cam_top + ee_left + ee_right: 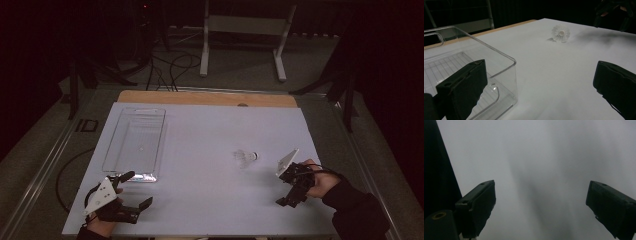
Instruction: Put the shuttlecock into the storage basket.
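White shuttlecock (246, 158) lying on the table (210, 200), near right gripper (291, 192), left gripper (134, 192) beside clear tray (134, 145), both jaws wide apart, empty

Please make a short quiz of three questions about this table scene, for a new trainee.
1. True or false: the shuttlecock lies inside the clear tray.
2. Which gripper is nearer to the shuttlecock? A) the left gripper B) the right gripper
3. Fill the gap: in the two gripper views, both pairs of jaws stand wide ____ with nothing between them.

Key
1. False. It lies on the white table, right of the middle, apart from the tray.
2. B. The right gripper is close beside it at the near right; the left gripper is at the tray's near end.
3. Open.
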